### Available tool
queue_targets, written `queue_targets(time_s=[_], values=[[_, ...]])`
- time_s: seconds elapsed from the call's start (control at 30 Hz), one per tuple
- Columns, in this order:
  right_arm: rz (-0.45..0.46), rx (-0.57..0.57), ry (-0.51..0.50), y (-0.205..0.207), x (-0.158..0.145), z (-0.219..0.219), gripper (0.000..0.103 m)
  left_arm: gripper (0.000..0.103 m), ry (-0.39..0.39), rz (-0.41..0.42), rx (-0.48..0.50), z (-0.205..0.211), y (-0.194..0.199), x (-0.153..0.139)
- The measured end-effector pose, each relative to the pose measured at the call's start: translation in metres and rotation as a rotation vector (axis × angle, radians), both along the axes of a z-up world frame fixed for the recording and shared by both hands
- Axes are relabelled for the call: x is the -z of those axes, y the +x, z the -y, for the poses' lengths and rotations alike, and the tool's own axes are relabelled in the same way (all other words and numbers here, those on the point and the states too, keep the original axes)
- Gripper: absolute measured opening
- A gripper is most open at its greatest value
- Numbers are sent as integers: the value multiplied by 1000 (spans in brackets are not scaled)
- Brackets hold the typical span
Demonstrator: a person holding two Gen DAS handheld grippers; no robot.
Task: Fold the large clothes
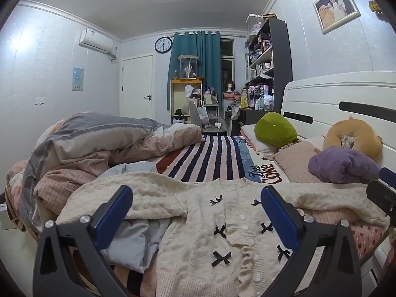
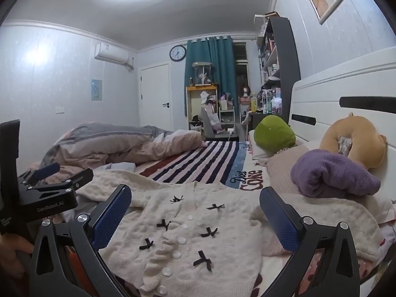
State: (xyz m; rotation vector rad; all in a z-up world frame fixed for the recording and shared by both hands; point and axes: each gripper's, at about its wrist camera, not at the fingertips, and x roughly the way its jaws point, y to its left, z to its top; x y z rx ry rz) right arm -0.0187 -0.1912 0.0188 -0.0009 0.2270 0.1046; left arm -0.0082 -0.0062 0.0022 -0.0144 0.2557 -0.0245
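Both grippers, left gripper (image 1: 196, 198) and right gripper (image 2: 195, 196), gape wide, empty; I'd flatten the cream cardigan (image 1: 210, 235) at lower centre first, then pinch its sleeves.

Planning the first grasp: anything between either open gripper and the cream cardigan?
Nothing visible. The cream cardigan lies spread on the bed right under the open left gripper and right gripper; the purple knit sits off beside it.

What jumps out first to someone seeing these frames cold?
The cream knit cardigan with black bows, spread buttons-up on the bed right in front of both open grippers: left gripper, right gripper. Next, the green plush and the purple knit bundle by the white headboard on the right, and the crumpled duvet heaped at left.
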Motion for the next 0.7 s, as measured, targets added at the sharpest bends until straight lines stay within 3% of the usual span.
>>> queue_targets(time_s=[0.7], values=[[-10,6,9,-2,-1,-6,103,102,-1,-8,-7,-4,6,6]])
